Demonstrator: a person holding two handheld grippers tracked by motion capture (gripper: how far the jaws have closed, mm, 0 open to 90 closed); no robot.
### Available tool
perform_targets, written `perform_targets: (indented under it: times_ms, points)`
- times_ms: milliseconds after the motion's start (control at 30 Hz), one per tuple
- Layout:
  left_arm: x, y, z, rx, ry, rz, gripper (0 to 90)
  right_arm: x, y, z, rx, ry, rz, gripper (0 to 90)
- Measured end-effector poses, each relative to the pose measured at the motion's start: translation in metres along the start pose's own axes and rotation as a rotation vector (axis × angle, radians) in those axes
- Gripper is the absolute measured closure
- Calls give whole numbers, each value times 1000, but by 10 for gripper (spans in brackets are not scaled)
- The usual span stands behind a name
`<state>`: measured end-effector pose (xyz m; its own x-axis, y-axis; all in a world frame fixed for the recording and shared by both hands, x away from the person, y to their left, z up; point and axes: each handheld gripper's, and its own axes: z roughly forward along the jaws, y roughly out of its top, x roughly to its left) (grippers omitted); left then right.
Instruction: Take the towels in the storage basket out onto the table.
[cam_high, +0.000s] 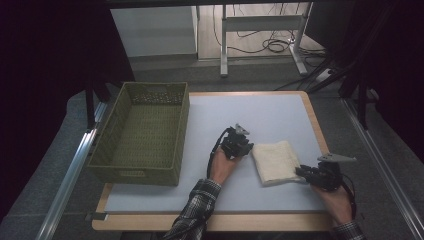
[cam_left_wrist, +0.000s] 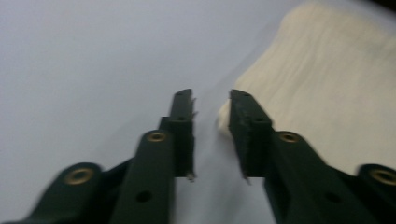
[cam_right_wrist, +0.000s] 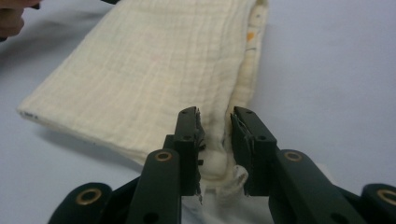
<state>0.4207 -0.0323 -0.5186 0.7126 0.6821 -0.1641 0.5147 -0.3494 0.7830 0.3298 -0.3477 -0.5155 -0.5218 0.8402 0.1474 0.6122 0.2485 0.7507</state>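
Cream folded muslin cloth (cam_right_wrist: 154, 70) looks soft, light, limp; right tool (cam_right_wrist: 215, 122) straddles its near corner, unclosed; left tool (cam_left_wrist: 211, 103) gapes beside its edge.

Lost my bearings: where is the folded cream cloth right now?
High view: the folded cream cloth lies right of centre on the white mat, between the left tongs and right tongs, well right of the green woven basket.
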Motion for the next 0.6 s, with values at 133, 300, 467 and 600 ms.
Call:
perform_targets:
  times_ms: [133, 300, 467, 600]
  points:
    - [-5, 4, 7, 18, -13, 5, 481, -4, 1, -2, 16, -22, 6, 535]
    - [-6, 0, 22, 80, 21, 8, 425, 4, -2, 6, 35, -22, -20, 496]
    - [-8, -2, 22, 94, 11, 18, 532, 16, 0, 9, 69, -24, -56, 614]
    - [-10, -2, 22, 101, -47, -9, 749, 18, -1, 10, 77, 38, -4, 807]
